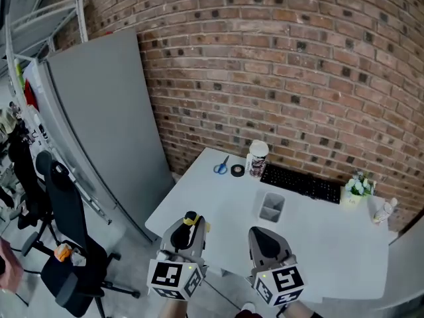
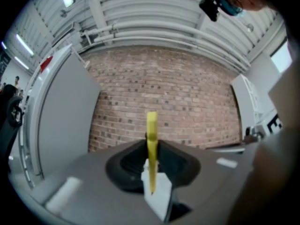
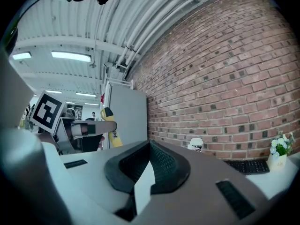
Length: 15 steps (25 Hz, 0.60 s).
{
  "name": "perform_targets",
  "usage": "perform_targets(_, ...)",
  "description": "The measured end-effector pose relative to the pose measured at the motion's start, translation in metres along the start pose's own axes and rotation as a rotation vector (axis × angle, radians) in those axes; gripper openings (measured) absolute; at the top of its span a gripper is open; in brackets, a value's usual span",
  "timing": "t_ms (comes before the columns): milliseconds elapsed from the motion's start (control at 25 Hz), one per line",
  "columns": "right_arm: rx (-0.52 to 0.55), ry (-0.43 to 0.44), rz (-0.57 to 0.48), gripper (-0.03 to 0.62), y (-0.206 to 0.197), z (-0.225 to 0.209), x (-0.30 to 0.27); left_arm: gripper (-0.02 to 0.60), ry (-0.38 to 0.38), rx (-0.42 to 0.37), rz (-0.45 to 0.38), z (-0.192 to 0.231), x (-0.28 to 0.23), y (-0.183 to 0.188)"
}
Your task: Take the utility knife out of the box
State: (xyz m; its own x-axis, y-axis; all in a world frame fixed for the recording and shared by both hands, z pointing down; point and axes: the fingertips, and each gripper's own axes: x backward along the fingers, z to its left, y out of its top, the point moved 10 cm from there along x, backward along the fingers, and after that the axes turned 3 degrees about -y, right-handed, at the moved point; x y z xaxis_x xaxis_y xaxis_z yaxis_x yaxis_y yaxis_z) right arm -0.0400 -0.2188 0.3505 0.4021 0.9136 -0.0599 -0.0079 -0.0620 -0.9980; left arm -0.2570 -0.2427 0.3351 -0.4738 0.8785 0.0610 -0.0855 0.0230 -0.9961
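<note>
- The left gripper (image 1: 189, 227) is clenched on the utility knife (image 1: 191, 220). In the left gripper view the yellow knife (image 2: 151, 144) stands upright between the two pads, its upper end clear above them.
- The knife is out of the box (image 1: 271, 207). It sits in the left gripper above the near left corner of the table (image 1: 331, 244), well apart from the box.
- The knife's body is yellow with a black end, as the head view shows.
- The right gripper (image 1: 265, 240) is closed and grasps nothing. In the right gripper view its jaws (image 3: 150, 165) meet with no object between them.
- The two grippers are side by side at the near edge of the table, both pointing towards the brick wall (image 1: 298, 58).
- The box is small, pale and open-topped, and it stands on the table just in front of the keyboard (image 1: 301, 182).
- Along the wall side of the table, from left to right: blue-handled scissors (image 1: 221, 167), a black tape roll (image 1: 237, 171), a lidded cup (image 1: 257, 159), the keyboard, a small potted plant (image 1: 356, 189) and a bottle (image 1: 384, 209).
- A tall grey panel (image 1: 106, 124) leans left of the table, with a black office chair (image 1: 66, 244) beside it.
</note>
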Motion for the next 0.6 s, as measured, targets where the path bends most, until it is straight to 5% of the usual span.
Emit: perform_targets(600,0.038,0.105,-0.005,0.008,0.004,0.067,0.016,0.071,0.102,-0.001,0.036,0.014,0.091,-0.012)
